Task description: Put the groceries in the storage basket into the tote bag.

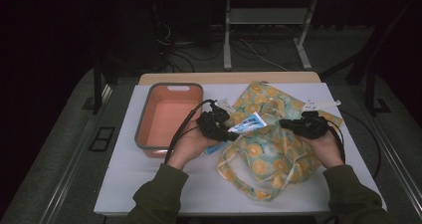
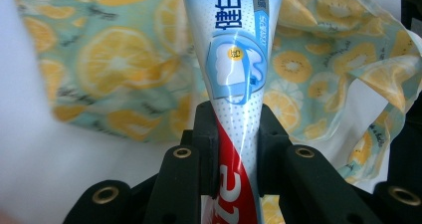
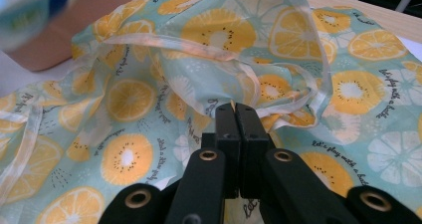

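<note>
High view. Bench (image 1: 149, 184): white top, bare along its near edge and at its near left corner. Tub (image 1: 169, 119): salmon inside, grey rim, at the left rear, its right wall just beside the left gripper (image 1: 219, 126). Bag (image 1: 271, 134): teal cloth printed with orange slices, spread over the right half, its handle loop near the bench's front edge. Toothpaste tube (image 1: 246, 124): white and blue, clamped in the left gripper, slanting toward the bag and reaching over its left edge. Right gripper (image 1: 298, 124): resting on the bag's right part, well apart from the left gripper. 2 green sleeves enter from the bottom.

Left gripper view. Both jaws clenched on the toothpaste tube (image 2: 234, 84), pressing its red and white lower part; the tube rises straight ahead past the top edge. Bag (image 2: 109, 64) lies behind, with white bench (image 2: 25, 159) bare at left.

Right gripper view. Jaws pressed together on a fold of the bag (image 3: 149, 99), at its pale trim. Tub (image 3: 74, 40) shows past the bag's far left edge; the bench's wooden edge (image 3: 393, 22) lies at upper right.
</note>
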Available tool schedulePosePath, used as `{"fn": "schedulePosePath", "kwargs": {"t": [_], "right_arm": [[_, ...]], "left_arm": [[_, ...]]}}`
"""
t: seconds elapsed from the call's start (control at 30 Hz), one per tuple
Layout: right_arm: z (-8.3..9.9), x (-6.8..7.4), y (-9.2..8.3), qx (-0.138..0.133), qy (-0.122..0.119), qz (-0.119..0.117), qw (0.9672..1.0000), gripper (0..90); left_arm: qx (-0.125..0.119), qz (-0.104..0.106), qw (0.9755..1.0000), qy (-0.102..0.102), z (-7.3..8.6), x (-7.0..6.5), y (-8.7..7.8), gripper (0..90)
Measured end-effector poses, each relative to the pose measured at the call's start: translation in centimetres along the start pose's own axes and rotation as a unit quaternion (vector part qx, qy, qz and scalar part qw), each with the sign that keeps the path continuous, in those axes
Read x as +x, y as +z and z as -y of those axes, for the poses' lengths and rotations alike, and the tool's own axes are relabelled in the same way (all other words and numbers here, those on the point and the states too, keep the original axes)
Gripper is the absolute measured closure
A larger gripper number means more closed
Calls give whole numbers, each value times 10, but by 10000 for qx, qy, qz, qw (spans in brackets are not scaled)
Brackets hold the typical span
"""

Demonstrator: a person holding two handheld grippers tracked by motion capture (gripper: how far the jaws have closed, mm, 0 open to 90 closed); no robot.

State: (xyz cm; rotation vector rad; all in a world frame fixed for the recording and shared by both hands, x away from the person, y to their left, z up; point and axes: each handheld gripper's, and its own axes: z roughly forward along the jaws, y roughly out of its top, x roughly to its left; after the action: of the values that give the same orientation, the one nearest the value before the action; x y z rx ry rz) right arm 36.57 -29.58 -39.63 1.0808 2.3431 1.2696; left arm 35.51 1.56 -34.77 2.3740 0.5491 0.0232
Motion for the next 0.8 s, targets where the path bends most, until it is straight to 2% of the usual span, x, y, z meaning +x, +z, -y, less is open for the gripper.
{"fn": "schedulePosePath", "kwargs": {"t": [0.17,0.33,0.53,0.6,0.67,0.8], "right_arm": [[0,0,0,-12,-4,-6,10000,895],[0,0,-2,-38,8,-5,10000,895],[-1,0,-2,-58,-1,-31,10000,895],[-1,1,-2,-58,-12,-32,10000,895],[-1,1,-3,-68,-18,-39,10000,895],[-2,2,-3,-90,-40,-61,9999,895]], "left_arm": [[187,130,9997,81,-4,-11,18,757],[420,159,9989,166,-4,-17,38,757],[672,143,9975,165,-6,-19,58,756],[781,152,9968,109,-7,-18,65,756],[928,92,9955,161,-7,-18,72,756],[1033,86,9945,125,-9,-18,85,755]]}}
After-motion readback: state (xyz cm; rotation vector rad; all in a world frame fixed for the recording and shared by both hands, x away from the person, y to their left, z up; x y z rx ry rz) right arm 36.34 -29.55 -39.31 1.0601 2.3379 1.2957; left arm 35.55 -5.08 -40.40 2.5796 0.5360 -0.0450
